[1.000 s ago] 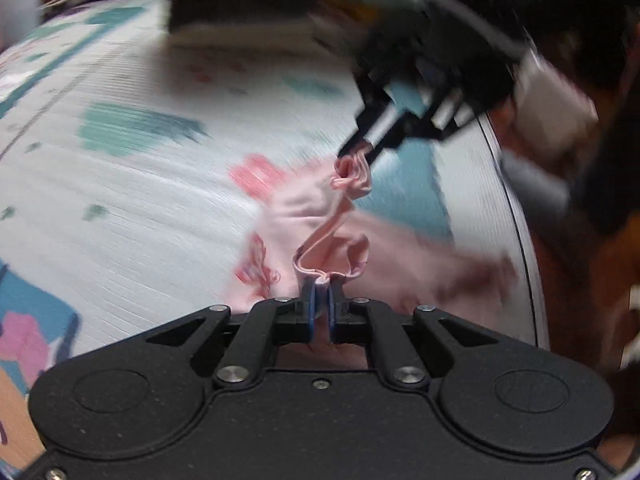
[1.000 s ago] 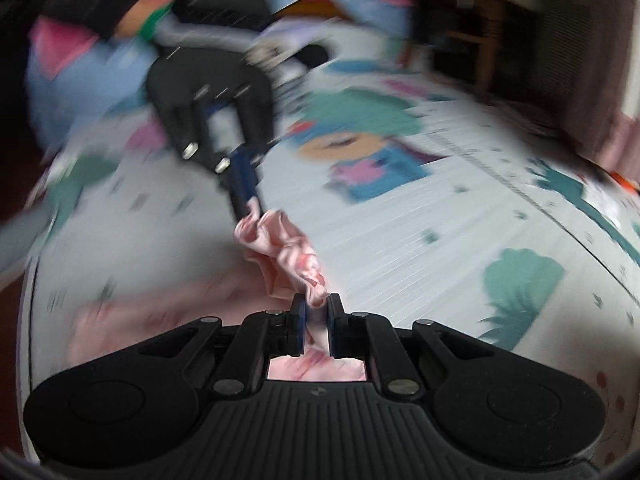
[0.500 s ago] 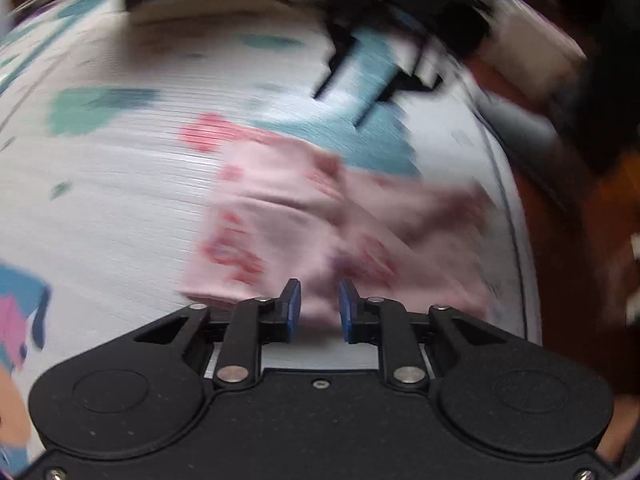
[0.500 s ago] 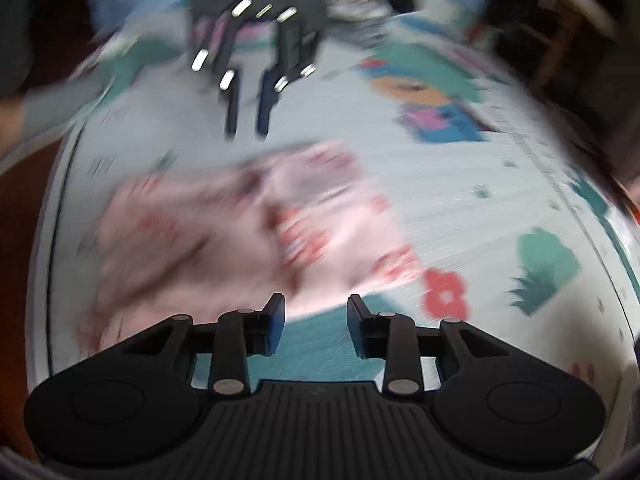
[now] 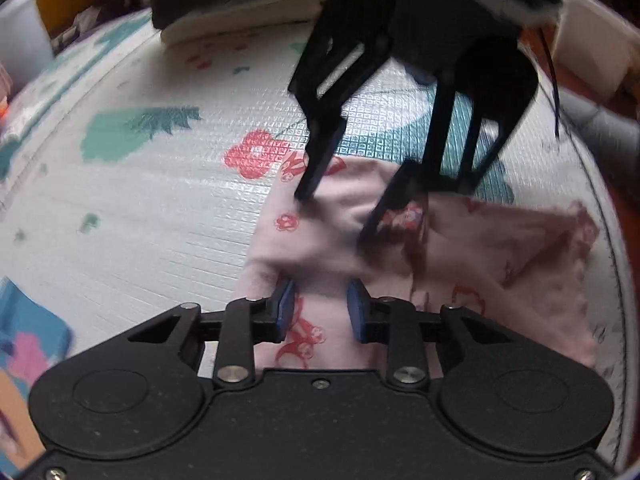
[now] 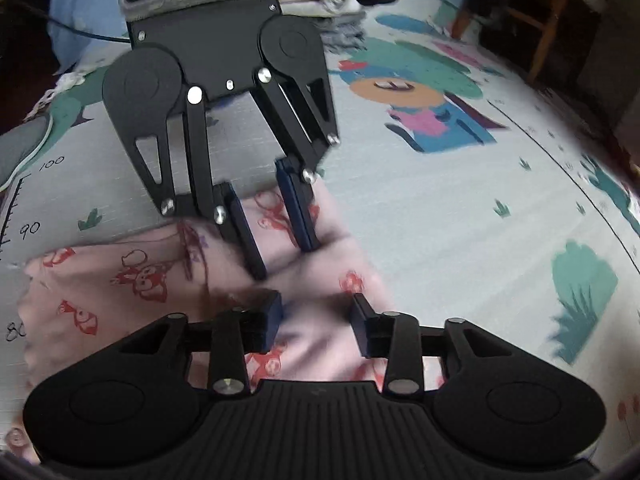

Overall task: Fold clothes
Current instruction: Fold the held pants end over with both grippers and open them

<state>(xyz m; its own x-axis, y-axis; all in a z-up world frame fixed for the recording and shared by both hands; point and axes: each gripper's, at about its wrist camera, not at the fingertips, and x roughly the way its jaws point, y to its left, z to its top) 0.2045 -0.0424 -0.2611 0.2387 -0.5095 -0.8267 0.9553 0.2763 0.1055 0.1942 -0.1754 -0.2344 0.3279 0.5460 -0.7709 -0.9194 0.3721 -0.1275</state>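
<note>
1. Both tongs have let go of the pink garment [image 5: 328,240] since a second ago — then each pinched a bunched edge held up in the air, now the cloth lies on the play mat [image 5: 168,208].
2. Left tongs [image 5: 320,306]: jaws partly apart and opening, pink cloth under and between the blue pads, pads not pressing on it.
3. Right tongs [image 6: 316,320]: jaws partly apart, a bit wider than the left, also opening; cloth lies below the gap, not gripped.
4. In the left wrist view the right tongs [image 5: 332,216] point down with their fingertips at or on the garment's upper fold; contact is too blurred to tell.
5. In the right wrist view the left tongs [image 6: 280,260] point down onto the same fold from the far side.
6. Garment: pale pink with red cartoon prints, folded over once, lying flat near the mat's edge — folded part toward the tongs, single layer spreading to the side.
7. Mat is white with teal bushes, a red flower [image 5: 256,152] just beside the garment and a cartoon figure [image 6: 424,108] further off.
8. Stack of folded clothes [image 5: 232,4] sits at the mat's far end, well apart from the garment.
</note>
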